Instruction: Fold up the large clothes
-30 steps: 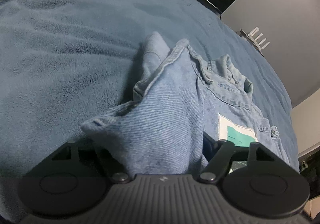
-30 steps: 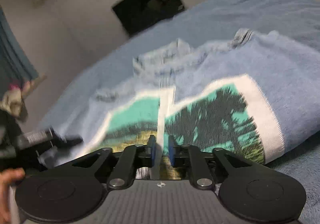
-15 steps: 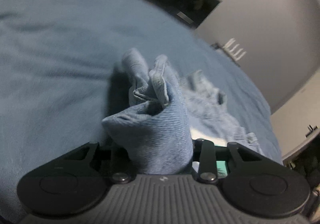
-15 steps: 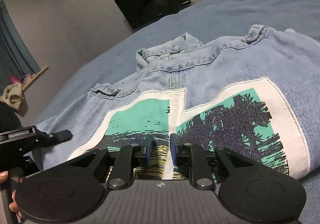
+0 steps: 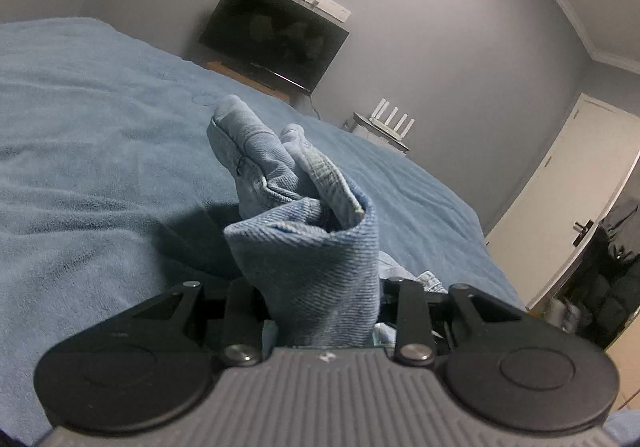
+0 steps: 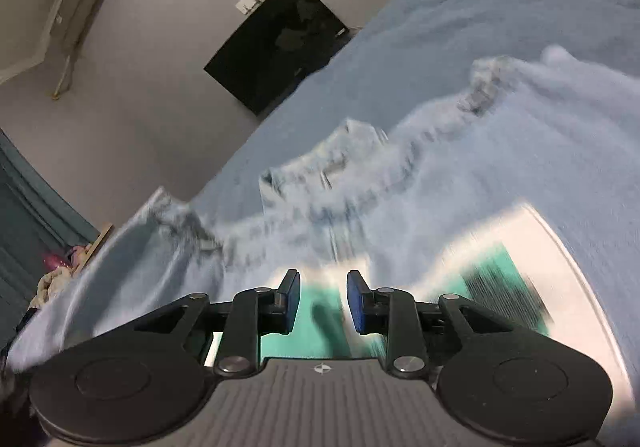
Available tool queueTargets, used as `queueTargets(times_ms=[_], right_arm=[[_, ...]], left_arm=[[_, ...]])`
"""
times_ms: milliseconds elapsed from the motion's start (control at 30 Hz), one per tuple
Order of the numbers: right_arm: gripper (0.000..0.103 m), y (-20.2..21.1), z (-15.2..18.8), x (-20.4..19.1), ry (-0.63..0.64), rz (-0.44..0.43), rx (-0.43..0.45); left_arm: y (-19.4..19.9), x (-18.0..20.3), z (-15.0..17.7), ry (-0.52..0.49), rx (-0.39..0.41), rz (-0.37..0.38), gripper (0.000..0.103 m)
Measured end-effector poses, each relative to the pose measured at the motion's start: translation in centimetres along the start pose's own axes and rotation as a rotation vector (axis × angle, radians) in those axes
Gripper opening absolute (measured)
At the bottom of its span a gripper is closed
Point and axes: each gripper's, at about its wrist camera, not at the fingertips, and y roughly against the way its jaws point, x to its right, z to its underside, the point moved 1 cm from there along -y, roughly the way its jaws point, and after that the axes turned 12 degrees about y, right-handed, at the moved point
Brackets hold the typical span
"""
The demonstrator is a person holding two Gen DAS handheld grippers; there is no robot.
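A light-blue denim jacket [image 6: 460, 175] lies spread on the blue blanket [image 6: 500, 7], its back with a white, teal and black printed patch [image 6: 520, 247] facing up. My left gripper [image 5: 320, 299] has its jaws closing on a bunched fold of the jacket [image 5: 312, 255]. The fold stands up above the blanket [image 5: 100, 127] and hides the pads. My right gripper [image 6: 323, 301] hovers over the near edge of the patch, its jaws opening. Its blue pads [image 6: 294, 301] stand apart with nothing gripped between them. The right wrist view is blurred.
A dark TV [image 5: 276, 35] hangs on the grey wall beyond the bed, with a white router [image 5: 390, 123] on a stand beside it. A white door [image 5: 580, 187] is at the right. A pile of clothes [image 6: 56, 279] sits off the bed's left side.
The left jaws closed on the denim fold and raised it, tipping the view up toward the wall. The right jaws parted from the cloth and the gripper slid across the jacket.
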Motion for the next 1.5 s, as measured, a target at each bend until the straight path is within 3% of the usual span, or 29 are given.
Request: queueTargets(times_ms=[67, 267, 367, 433, 467, 500, 600, 767, 967, 1067, 1167, 1300, 1333, 1367, 1400, 1500], right_arm=[[0.028, -1.9, -0.6, -0.6, 0.043, 0.002, -0.006], [0.020, -8.2, -0.9, -1.2, 0.149, 0.061, -0.191], [0.022, -8.3, -2.2, -0.2, 0.103, 0.003, -0.251], [0.027, -6.9, -3.1, 1.1, 0.006, -0.056, -0.256], [0.039, -5.8, -3.4, 1.6, -0.043, -0.066, -0.231], [0.060, -4.3, -3.8, 2.0, -0.082, -0.084, -0.185], [0.088, -1.6, -4.8, 1.3, -0.137, -0.187, -0.113], [0.101, -3.2, -7.6, -4.8, -0.089, -0.363, -0.267], [0.101, -7.4, -10.0, -13.4, 0.203, -0.335, -0.473], [0.099, -9.8, -10.3, -16.8, 0.301, -0.319, -0.585], [0.094, -11.1, -10.1, -19.5, 0.473, -0.196, -0.644], [0.068, -12.2, -9.3, -20.4, 0.650, -0.034, -0.696], [0.066, -12.0, -9.4, -20.3, 0.662, -0.031, -0.695], [0.056, -11.6, -9.5, -20.1, 0.670, -0.038, -0.689], [0.039, -11.2, -9.7, -19.8, 0.679, -0.040, -0.680], [0.024, -9.3, -11.0, -17.7, 0.643, -0.032, -0.612]], left_arm=[[0.0, -0.2, 0.0, 0.001, -0.002, 0.003, 0.028], [-0.3, -0.6, -0.2, -0.008, -0.018, 0.034, 0.028], [-0.4, -0.5, -0.3, -0.031, -0.021, 0.067, 0.028], [-0.5, -0.1, -0.2, -0.057, -0.021, 0.076, 0.028], [-0.5, 0.1, 0.0, -0.070, -0.022, 0.076, 0.028], [-0.5, 0.2, 0.1, -0.081, -0.020, 0.070, 0.028], [-0.3, 0.4, 0.3, -0.099, -0.020, 0.050, 0.028], [0.0, 1.2, 0.7, -0.174, -0.018, 0.033, 0.028], [0.0, 1.6, 1.5, -0.241, -0.010, 0.037, 0.028], [0.0, 2.2, 2.1, -0.298, -0.002, 0.035, 0.028], [-0.2, 3.3, 2.6, -0.364, 0.007, 0.026, 0.028], [-0.6, 4.6, 3.5, -0.442, 0.007, 0.020, 0.028], [-0.8, 4.9, 3.8, -0.463, 0.008, 0.018, 0.028], [-1.0, 5.2, 4.0, -0.480, 0.009, 0.017, 0.028], [-1.1, 5.5, 4.1, -0.492, 0.009, 0.014, 0.028], [-1.3, 6.9, 4.7, -0.511, 0.010, 0.038, 0.028]])
